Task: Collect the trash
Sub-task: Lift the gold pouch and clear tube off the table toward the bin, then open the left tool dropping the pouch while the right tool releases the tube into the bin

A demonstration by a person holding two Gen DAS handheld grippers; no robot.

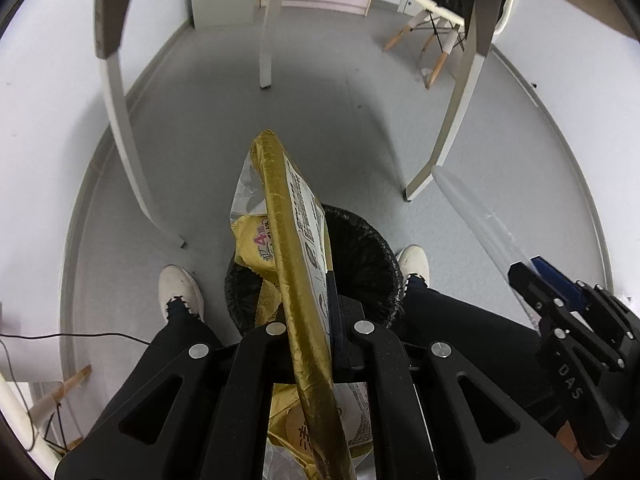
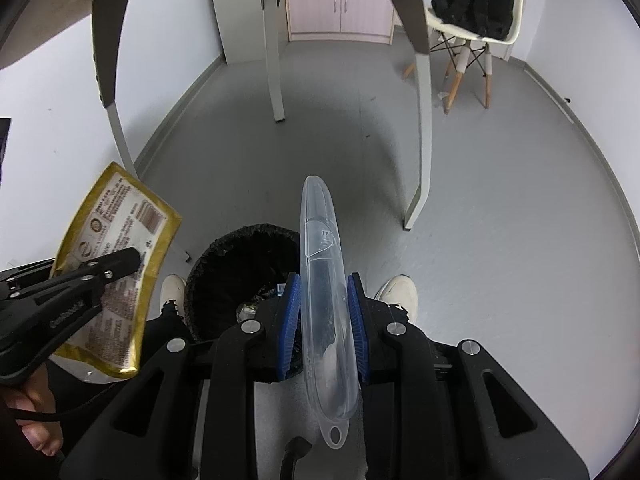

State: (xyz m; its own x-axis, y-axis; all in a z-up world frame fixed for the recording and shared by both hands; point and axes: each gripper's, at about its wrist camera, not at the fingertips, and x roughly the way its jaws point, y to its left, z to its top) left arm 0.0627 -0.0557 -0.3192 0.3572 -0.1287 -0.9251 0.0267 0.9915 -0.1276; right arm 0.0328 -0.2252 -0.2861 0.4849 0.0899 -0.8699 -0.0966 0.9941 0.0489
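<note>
Clamping crinkly gold foil packet (image 1: 296, 280) and clear plastic tray (image 2: 326, 300), both hand-held grippers above black-lined bin (image 2: 240, 264).

Both grippers are chunky matte-black linkage frames with round silver screw heads, the right gripper (image 2: 324, 312) has ribbed blue pads (image 2: 291, 320) and the left gripper (image 1: 310, 316) black ones, plus black trousers (image 1: 452, 320), white sneakers (image 1: 180, 288) and bare fingers (image 2: 36, 436).
</note>
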